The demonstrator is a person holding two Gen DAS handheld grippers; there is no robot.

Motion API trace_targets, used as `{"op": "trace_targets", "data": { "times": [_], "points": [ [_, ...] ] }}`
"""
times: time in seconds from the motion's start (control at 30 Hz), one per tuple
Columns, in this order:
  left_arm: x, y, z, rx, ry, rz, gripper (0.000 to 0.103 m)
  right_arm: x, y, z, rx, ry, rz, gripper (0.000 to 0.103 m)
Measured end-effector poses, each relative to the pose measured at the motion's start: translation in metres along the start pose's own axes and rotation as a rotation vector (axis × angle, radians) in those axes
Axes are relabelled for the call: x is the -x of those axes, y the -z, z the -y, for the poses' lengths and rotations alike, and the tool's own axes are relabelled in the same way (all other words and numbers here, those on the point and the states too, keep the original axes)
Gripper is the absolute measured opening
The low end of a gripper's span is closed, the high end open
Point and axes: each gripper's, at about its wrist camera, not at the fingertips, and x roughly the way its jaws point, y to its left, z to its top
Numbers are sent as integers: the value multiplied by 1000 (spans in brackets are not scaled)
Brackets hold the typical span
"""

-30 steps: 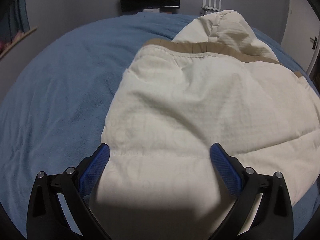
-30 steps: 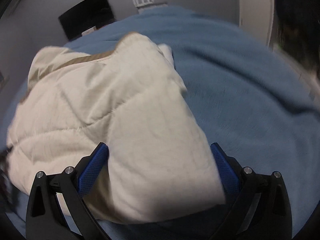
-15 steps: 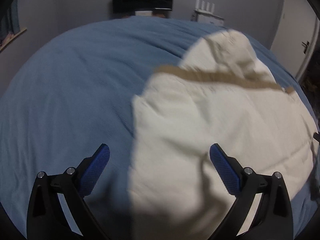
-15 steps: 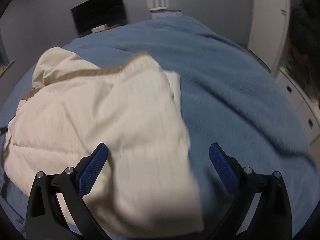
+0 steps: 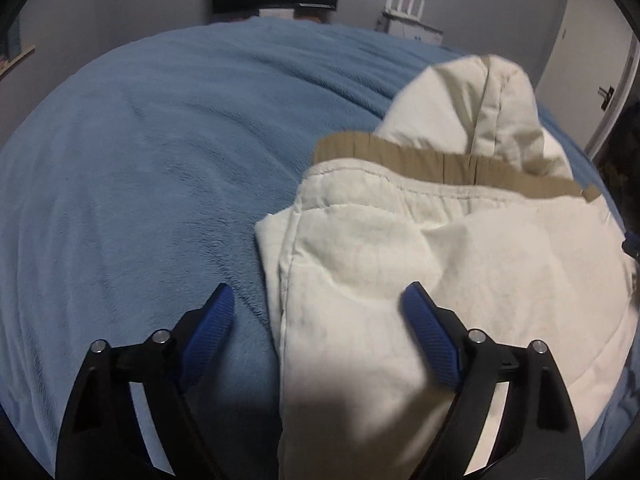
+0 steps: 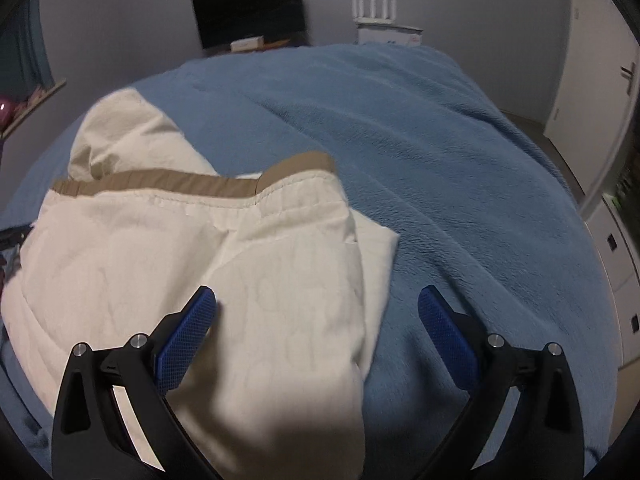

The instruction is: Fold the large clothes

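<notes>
A cream quilted jacket with a tan band and a hood lies folded on the blue bed cover. My left gripper is open and empty above the jacket's left folded edge. In the right wrist view the same jacket lies at left, hood behind the tan band. My right gripper is open and empty above the jacket's right folded edge, one finger over the cloth, the other over the bed cover.
A dark screen and a white router stand by the grey wall behind the bed. A white door is at the right. White drawers stand right of the bed. A shelf is at the left.
Both grippers have drawn back and outward from over the jacket. The left one slid left, the right one slid right, so each now straddles a side edge. The jacket lies still.
</notes>
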Motion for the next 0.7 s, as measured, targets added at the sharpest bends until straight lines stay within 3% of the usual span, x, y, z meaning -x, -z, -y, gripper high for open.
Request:
{"op": "trace_targets", "data": {
  "times": [0.13,0.37,0.7],
  "points": [
    [-18,-1,-4,1,14,-33,84,-19,8,13,-26,-7,-14,94],
    [-38,2,-21,92,68,-52,87,-35,18,31,-98,-28,-16,94],
    [-29,10,-41,80,130,-40,88,-28,23,43,-133,-84,3,89]
  ]
}}
